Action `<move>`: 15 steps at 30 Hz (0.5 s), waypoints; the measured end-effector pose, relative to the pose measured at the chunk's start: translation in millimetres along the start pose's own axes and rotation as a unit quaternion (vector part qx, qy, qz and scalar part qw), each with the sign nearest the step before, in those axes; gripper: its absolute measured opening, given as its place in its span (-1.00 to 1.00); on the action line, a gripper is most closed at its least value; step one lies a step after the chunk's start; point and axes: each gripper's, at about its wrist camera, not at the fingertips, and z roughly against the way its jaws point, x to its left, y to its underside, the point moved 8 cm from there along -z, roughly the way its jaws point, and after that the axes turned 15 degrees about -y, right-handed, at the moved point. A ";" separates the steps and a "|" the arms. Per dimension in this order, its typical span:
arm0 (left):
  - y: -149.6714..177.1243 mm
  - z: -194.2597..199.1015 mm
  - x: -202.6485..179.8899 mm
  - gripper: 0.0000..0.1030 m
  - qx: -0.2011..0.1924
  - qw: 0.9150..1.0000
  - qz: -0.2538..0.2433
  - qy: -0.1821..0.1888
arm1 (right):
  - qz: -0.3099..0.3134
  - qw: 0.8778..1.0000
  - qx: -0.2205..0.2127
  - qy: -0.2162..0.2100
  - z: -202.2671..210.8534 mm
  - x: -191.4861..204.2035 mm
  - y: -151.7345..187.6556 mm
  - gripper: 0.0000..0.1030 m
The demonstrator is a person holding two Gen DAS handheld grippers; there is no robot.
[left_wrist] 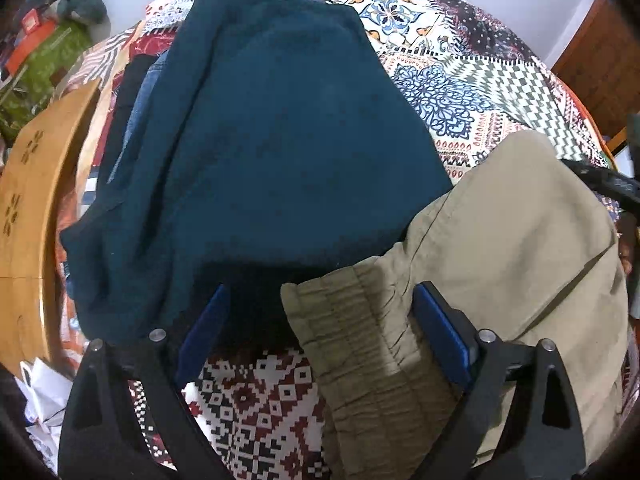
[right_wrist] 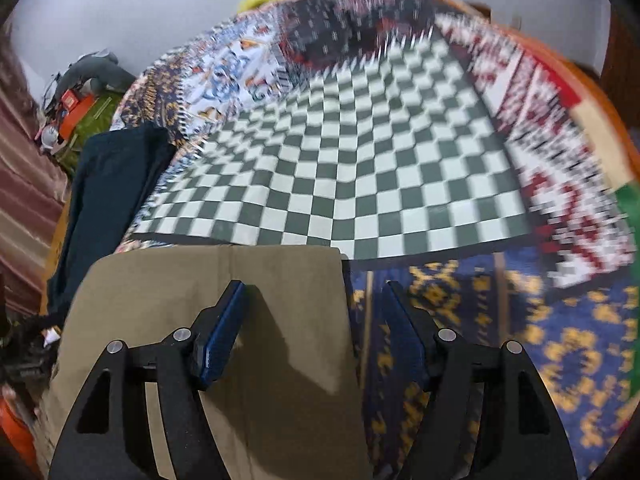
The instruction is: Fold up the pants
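Khaki pants (left_wrist: 500,248) are lying on the quilt (left_wrist: 452,80), partly folded by the look of it, with the elastic waistband (left_wrist: 352,332) toward the left wrist camera and the far edge squared off against the checkered patch (right_wrist: 340,168) in the right view. A teal garment (left_wrist: 272,140) is lying just beside the pants on the left, its edge touching or slightly overlapping the waistband corner (which one cannot be told). Left gripper (left_wrist: 320,332) is spread wide with nothing pinched; the waistband sits between the jaws, but the pads are clear of it. Right gripper (right_wrist: 316,336) is parted too and empty, its left finger (right_wrist: 224,332) over khaki cloth, its right finger over bare quilt, so the pants' right edge runs between them. Step in hand is judged to be the regrip for the next fold. The waistband should be taken through all layers, well in from the corner, so the teal cloth is not caught with it. The right edge should be pinched at matching depth, then both ends lifted together and laid flush to the far edge. The right view is motion-blurred, so closing is better held until the hand is steady.
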 end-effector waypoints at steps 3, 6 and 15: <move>2.1 -0.6 -2.2 0.37 0.013 0.999 0.022 0.042 | 0.006 1.000 -0.010 -0.015 -7.0 3.5 -2.2 -0.05; 2.0 5.2 -4.3 0.15 0.009 0.998 0.026 0.051 | 0.004 0.999 -0.009 -0.039 -8.7 11.4 -0.6 -0.58; -6.9 39.7 15.9 -0.10 -0.041 0.999 0.033 0.013 | 0.091 0.994 -0.050 0.022 28.4 43.4 -15.4 -0.85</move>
